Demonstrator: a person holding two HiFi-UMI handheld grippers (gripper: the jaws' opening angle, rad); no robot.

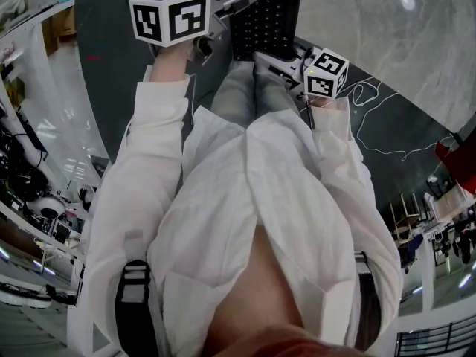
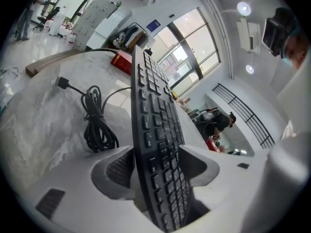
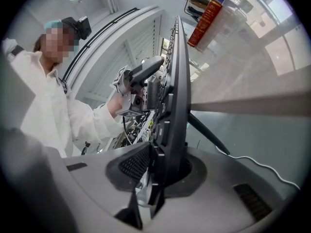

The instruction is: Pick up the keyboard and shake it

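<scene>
Head view: keyboard (image 1: 264,21) cut off at the top edge

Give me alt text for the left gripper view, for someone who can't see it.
A black computer keyboard stands on edge between the left gripper's wide-apart grey jaws, keys facing right. To its left a coiled black cable lies on a pale marbled tabletop, with tall windows beyond.
</scene>
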